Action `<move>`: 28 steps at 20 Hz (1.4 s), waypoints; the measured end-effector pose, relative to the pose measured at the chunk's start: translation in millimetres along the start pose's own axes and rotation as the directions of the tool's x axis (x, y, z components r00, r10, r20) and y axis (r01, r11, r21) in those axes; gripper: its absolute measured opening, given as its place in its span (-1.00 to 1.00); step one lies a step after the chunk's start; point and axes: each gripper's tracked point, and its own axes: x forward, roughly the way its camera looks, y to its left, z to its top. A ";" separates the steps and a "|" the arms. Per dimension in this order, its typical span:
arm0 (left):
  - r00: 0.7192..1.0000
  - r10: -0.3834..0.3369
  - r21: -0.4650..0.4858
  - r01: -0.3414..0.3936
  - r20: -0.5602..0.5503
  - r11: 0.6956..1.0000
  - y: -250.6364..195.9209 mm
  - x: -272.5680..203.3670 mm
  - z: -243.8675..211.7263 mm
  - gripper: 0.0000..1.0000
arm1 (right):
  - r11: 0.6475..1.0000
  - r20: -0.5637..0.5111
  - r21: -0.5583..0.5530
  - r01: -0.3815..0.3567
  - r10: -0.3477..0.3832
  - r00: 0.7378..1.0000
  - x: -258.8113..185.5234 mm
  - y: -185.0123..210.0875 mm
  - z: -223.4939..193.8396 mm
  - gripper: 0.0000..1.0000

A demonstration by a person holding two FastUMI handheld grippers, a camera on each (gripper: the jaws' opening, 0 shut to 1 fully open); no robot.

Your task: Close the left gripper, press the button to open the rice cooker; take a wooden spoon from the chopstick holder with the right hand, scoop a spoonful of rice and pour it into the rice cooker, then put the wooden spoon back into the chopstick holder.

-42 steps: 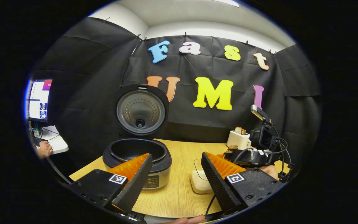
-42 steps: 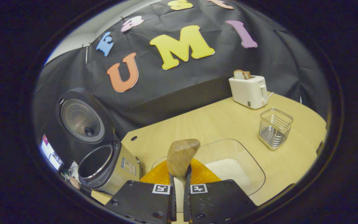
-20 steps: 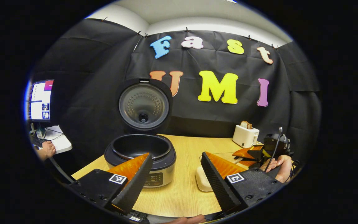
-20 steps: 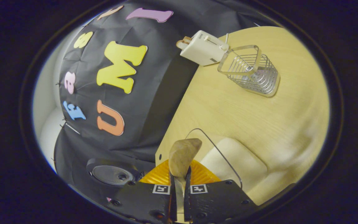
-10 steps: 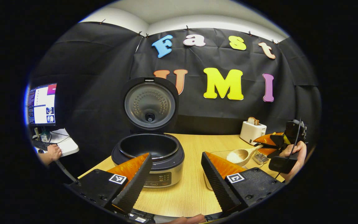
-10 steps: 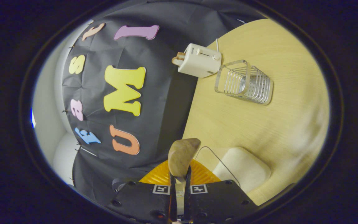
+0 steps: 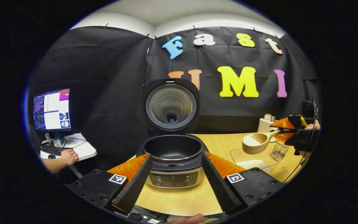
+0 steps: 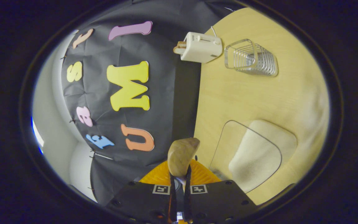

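The rice cooker stands on the table with its lid raised and its dark inner pot showing. My left gripper is open, its fingers framing the cooker's front from nearer the table edge. To the right, my right gripper is shut on the handle of the wooden spoon, held level in the air above the clear rice container. I cannot tell what is in the spoon's bowl. In the right gripper view, rolled about a quarter turn, the spoon sticks out from the shut gripper beside the rice container.
The wire chopstick holder and a white toaster with bread stand at the table's far right; both show small in the left gripper view, the holder under the right gripper. A monitor and a person's hand are at a side desk, left.
The right gripper dipped the spoon into the rice container, rolled, and lifted it into the air. The left gripper's view swung until the cooker sits centred between its open fingers.
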 end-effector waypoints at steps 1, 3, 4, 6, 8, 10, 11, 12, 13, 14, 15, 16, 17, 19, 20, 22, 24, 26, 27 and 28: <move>1.000 0.010 -0.009 -0.010 -0.004 1.000 4.7 0.3 -0.8 1.00 | 1.000 -0.009 0.025 -0.013 0.013 1.000 1.7 5.1 -6.8 -0.82; 1.000 0.010 -0.023 -0.010 -0.006 1.000 10.0 0.3 -2.0 1.00 | 0.998 -0.036 0.052 -0.030 0.031 0.999 6.3 15.7 -22.7 -0.83; 1.000 0.015 -0.029 -0.015 -0.005 0.999 13.5 -0.2 -2.2 1.00 | 0.998 -0.046 0.049 -0.033 0.035 0.998 9.4 20.7 -30.4 -0.83; 1.000 0.020 -0.044 -0.021 -0.005 0.999 22.4 0.2 -2.4 1.00 | 0.999 -0.059 0.019 -0.044 0.045 0.997 15.3 31.0 -47.1 -0.78; 1.000 0.017 -0.070 -0.017 -0.009 0.997 29.0 0.6 -4.7 1.00 | 0.998 -0.060 -0.019 -0.054 0.053 0.997 20.2 38.7 -63.4 -0.82; 1.000 0.026 -0.093 -0.027 -0.015 0.995 37.1 0.4 -6.8 1.00 | 0.997 -0.063 -0.058 -0.055 0.051 0.997 28.3 43.2 -80.3 -0.82; 0.999 0.028 -0.104 -0.030 -0.018 0.994 41.3 1.1 -8.7 1.00 | 0.996 -0.066 -0.073 -0.053 0.048 0.997 33.5 44.6 -88.6 -0.83; 0.999 0.027 -0.113 -0.029 -0.021 0.993 44.1 1.4 -9.6 1.00 | 0.995 -0.074 -0.089 -0.051 0.045 0.996 39.5 46.5 -98.5 -0.78; 0.999 0.025 -0.123 -0.028 -0.023 0.992 46.7 2.2 -10.5 1.00 | 0.993 -0.078 -0.109 -0.050 0.041 0.996 46.4 48.0 -106.9 -0.83; 0.999 0.024 -0.129 -0.027 -0.026 0.991 49.1 2.0 -11.1 1.00 | 0.990 -0.080 -0.134 -0.049 0.039 0.996 53.0 51.9 -114.2 -0.83; 0.999 0.026 -0.132 -0.029 -0.025 0.991 52.5 1.6 -11.8 1.00 | 0.984 -0.075 -0.169 -0.049 0.037 0.997 59.7 54.5 -120.7 -0.78; 0.999 0.032 -0.135 -0.035 -0.021 0.990 56.4 1.0 -10.5 1.00 | 0.977 -0.063 -0.206 -0.045 0.033 0.997 66.0 58.1 -126.6 -0.83; 0.999 0.035 -0.138 -0.037 -0.018 0.990 58.6 0.7 -9.7 1.00 | 0.969 -0.054 -0.245 -0.043 0.031 0.998 74.4 60.9 -133.3 -0.83; 1.000 0.027 -0.141 -0.029 -0.014 0.990 59.1 0.1 -9.8 1.00 | 0.942 -0.047 -0.333 -0.047 0.033 0.998 93.4 68.4 -148.2 -0.78; 1.000 0.024 -0.143 -0.026 -0.014 0.989 59.9 0.3 -10.4 1.00 | 0.927 -0.046 -0.372 -0.046 0.032 0.998 102.2 72.1 -154.4 -0.78; 1.000 0.026 -0.152 -0.028 -0.018 0.988 63.3 0.7 -12.5 1.00 | 0.886 -0.038 -0.463 -0.039 0.024 0.999 117.5 80.0 -168.8 -0.78; 0.999 0.023 -0.157 -0.027 -0.026 0.987 64.5 1.1 -15.3 1.00 | 0.830 -0.022 -0.558 -0.019 0.008 1.000 130.4 86.1 -181.1 -0.83; 0.999 0.017 -0.159 -0.022 -0.032 0.987 64.6 2.4 -16.8 1.00 | 0.770 -0.010 -0.638 -0.011 0.005 1.000 140.9 92.8 -189.4 -0.83; 0.999 0.019 -0.158 -0.024 -0.033 0.987 66.0 2.4 -17.6 1.00 | 0.734 -0.009 -0.679 -0.009 0.003 1.000 144.8 95.6 -193.0 -0.88; 0.999 0.019 -0.156 -0.024 -0.032 0.987 66.8 2.1 -17.5 1.00 | 0.699 -0.007 -0.715 -0.003 -0.003 1.000 146.4 97.2 -196.7 -0.83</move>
